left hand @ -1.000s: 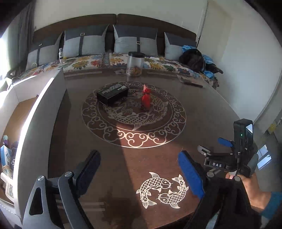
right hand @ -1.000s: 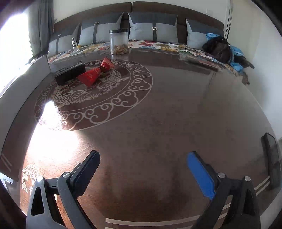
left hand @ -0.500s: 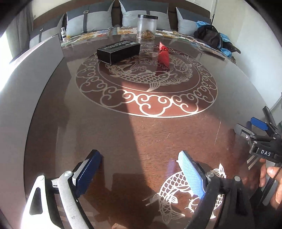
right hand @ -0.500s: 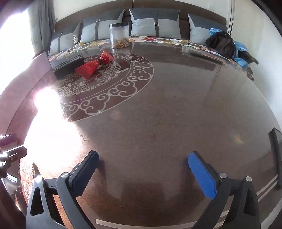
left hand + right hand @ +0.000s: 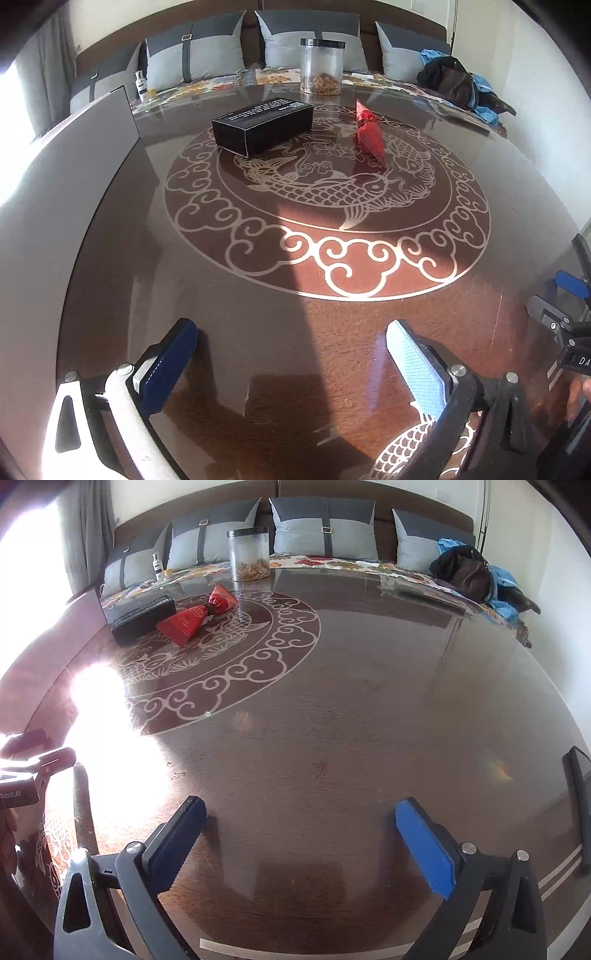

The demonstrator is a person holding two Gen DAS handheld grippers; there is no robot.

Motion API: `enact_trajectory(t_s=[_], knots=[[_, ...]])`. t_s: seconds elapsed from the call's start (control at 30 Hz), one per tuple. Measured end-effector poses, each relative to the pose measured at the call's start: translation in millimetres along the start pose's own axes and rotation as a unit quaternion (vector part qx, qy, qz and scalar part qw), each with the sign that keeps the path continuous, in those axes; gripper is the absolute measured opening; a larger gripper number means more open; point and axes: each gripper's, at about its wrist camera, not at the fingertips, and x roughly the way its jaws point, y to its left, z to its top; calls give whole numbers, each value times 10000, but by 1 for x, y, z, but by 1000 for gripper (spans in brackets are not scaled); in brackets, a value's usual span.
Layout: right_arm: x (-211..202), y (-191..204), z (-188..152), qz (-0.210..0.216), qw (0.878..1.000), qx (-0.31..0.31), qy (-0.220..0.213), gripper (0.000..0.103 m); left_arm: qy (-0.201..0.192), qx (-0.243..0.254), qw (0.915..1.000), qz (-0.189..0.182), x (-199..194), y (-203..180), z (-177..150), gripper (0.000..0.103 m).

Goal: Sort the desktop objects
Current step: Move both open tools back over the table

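Left wrist: left gripper [image 5: 291, 354] lower, jaws opening, empty.

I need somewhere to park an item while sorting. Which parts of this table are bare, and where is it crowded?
Bare: the near table, between the scroll border and both claws, and its whole right half. Crowded: the far left, where the black box, red packet and clear jar cluster.

1. Counter [image 5: 258, 332]: dark glossy brown wood with a pale inlaid medallion [image 5: 325, 206] of carp and cloud scrolls.
2. Sofa [image 5: 384, 517] behind it: dark brown back, grey two-tone cushions [image 5: 325, 528], floral seat cover [image 5: 332, 562].
3. Walls [image 5: 535, 74]: plain off-white.
4. Left: grey curtain [image 5: 96, 524]; hard sunlight, glare patch [image 5: 99, 716] on the counter.
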Motion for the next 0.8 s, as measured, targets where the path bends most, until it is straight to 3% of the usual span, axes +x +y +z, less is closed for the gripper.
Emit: enact_trajectory(t_s=[0.47, 0.8], knots=[[0, 0, 0, 2, 10000, -3, -1, 103, 4, 116, 9999, -61, 1, 4, 3, 103], [0, 0, 0, 4, 10000, -4, -1, 103, -15, -68, 10000, 58, 4, 25, 7, 103]])
